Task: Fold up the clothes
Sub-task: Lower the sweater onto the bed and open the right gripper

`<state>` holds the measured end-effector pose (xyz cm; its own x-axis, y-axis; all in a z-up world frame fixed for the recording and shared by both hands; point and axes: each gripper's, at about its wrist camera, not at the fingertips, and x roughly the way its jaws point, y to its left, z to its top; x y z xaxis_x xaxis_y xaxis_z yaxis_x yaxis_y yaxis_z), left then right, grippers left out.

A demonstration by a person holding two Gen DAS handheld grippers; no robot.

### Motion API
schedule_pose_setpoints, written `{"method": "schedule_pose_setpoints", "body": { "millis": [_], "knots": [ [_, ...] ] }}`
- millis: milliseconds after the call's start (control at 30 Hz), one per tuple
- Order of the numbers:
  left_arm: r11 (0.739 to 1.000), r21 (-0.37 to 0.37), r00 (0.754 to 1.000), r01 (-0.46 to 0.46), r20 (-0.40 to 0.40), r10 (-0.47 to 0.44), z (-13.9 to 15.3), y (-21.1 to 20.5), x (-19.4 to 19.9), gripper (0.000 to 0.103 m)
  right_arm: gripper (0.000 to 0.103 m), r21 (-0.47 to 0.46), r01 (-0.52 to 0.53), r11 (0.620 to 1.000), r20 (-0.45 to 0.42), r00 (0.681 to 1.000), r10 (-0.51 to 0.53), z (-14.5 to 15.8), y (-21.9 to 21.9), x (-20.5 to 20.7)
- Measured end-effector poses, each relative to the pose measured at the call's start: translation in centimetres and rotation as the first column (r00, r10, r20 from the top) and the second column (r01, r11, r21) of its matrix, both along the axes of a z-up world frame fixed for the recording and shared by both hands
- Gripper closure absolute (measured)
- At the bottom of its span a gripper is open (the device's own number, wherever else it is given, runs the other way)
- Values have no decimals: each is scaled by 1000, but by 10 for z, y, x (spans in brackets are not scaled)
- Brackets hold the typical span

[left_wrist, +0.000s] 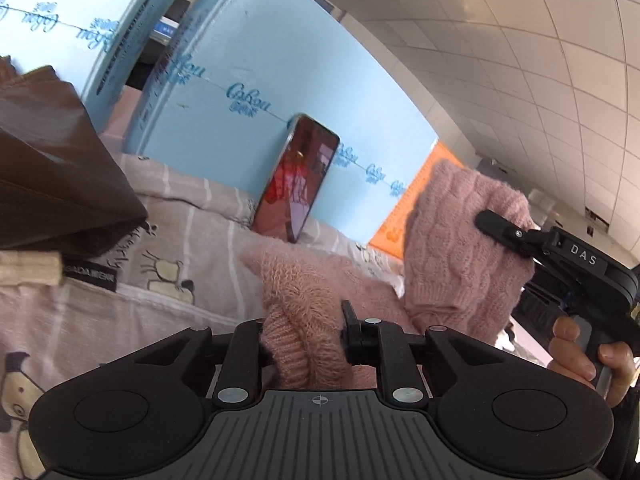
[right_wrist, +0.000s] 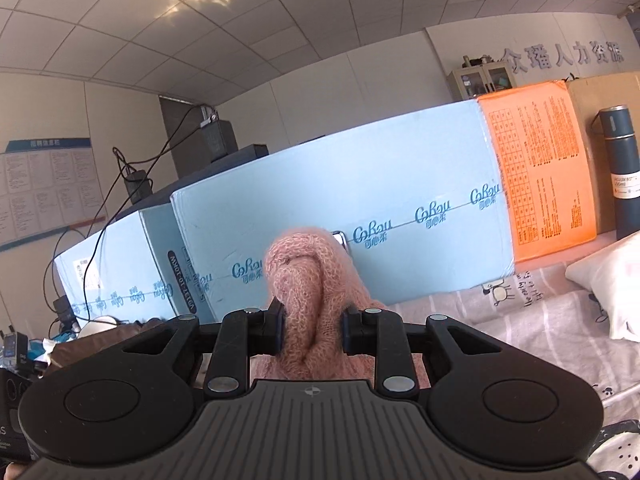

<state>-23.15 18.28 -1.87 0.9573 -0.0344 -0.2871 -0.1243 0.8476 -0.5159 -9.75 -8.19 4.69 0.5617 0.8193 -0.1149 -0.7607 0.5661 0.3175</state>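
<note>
We see a pink knitted sweater point(left_wrist: 460, 248) held up off a bed, with a hand-held gripper clamped on it at each of two places. In the left wrist view, the left hand-held gripper point(left_wrist: 308, 340) has its jaws drawn narrow on a ribbed fold of the pink knit, which bunches between the two fingers. To the right in the same view, the right hand-held gripper point(left_wrist: 496, 226) pinches a raised cable-knit section of the sweater, and a person's hand point(left_wrist: 588, 356) grips its handle. The lifted section hangs above the rest of the garment, which trails down toward the left hand-held gripper.

In the right wrist view, we see the right hand-held gripper point(right_wrist: 312, 332) closed narrowly on a fuzzy pink roll of the sweater point(right_wrist: 308, 280), which fills the gap between the fingers and rises above them.

The bed carries a striped bedsheet point(left_wrist: 192, 248) printed with cartoon sheep. Light-blue boxes point(right_wrist: 360, 200) stand along its far edge, with an orange box point(right_wrist: 536, 168) beside them. A smartphone point(left_wrist: 296, 180) leans upright against the blue box. A brown garment point(left_wrist: 52, 168) lies at the left of the left wrist view, and a white pillow point(right_wrist: 612, 284) and a dark flask point(right_wrist: 624, 172) appear at the right of the right wrist view.
</note>
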Motion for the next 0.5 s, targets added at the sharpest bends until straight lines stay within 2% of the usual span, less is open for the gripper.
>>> {"method": "schedule_pose_setpoints", "body": {
  "millis": [133, 233, 367, 500],
  "knots": [
    [996, 26, 996, -87, 31, 86, 8, 12, -12, 85, 80, 51, 91, 995, 15, 996, -92, 9, -21, 9],
    [989, 14, 989, -150, 6, 150, 7, 23, -13, 85, 80, 55, 163, 985, -6, 987, -163, 9, -40, 18],
    [979, 8, 977, -202, -62, 202, 2, 30, -9, 84, 81, -69, 280, 957, -55, 957, -284, -9, -55, 31],
    [980, 39, 972, -195, -124, 199, -5, 28, -3, 84, 81, -209, 314, 926, -131, 930, -344, -41, -64, 50]
  ]
}}
